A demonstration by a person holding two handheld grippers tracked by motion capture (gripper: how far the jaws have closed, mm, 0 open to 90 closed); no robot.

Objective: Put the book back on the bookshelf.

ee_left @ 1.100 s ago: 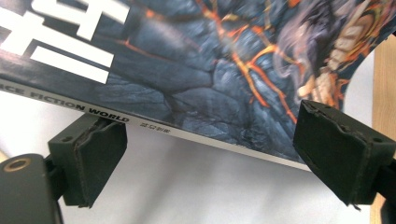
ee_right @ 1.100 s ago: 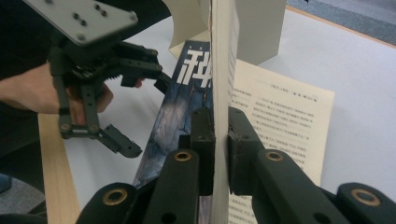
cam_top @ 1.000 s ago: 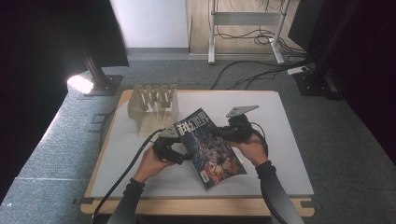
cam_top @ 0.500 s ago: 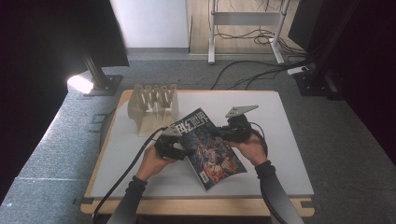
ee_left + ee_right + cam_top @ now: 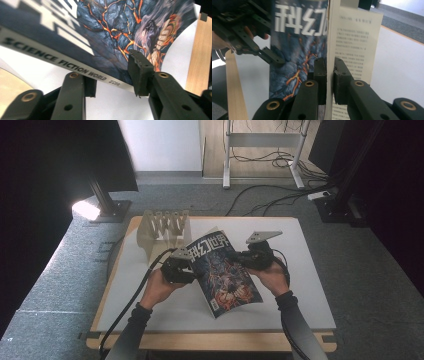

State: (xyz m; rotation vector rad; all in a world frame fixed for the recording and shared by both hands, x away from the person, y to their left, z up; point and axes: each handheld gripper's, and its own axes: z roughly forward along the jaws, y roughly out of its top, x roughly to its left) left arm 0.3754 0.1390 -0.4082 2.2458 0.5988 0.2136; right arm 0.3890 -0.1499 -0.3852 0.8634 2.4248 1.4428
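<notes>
A magazine (image 5: 224, 273) is held up off the white table (image 5: 310, 285), in front of the wooden slotted rack (image 5: 165, 227) that stands at the table's far left part. Its cover is dark blue-grey rock split by glowing orange cracks, with a pale-haired figure in orange and cream toward the lower end. Large white Chinese characters run across the cover's head. The white spine reads "SCIENCE FICTION WORLD" in black capitals, followed by small print too fine to read. An inner page (image 5: 359, 42) shows columns of small Chinese text, not legible.

The right gripper (image 5: 327, 75) is clenched on the magazine's cover edge, one jaw on the printed front and one on the inside. The left gripper (image 5: 113, 82) stands spread at the spine, one jaw lying on the cover and the other just below the spine, not clamping it. In the high view both hands (image 5: 160, 287) flank the magazine in front of the rack.
</notes>
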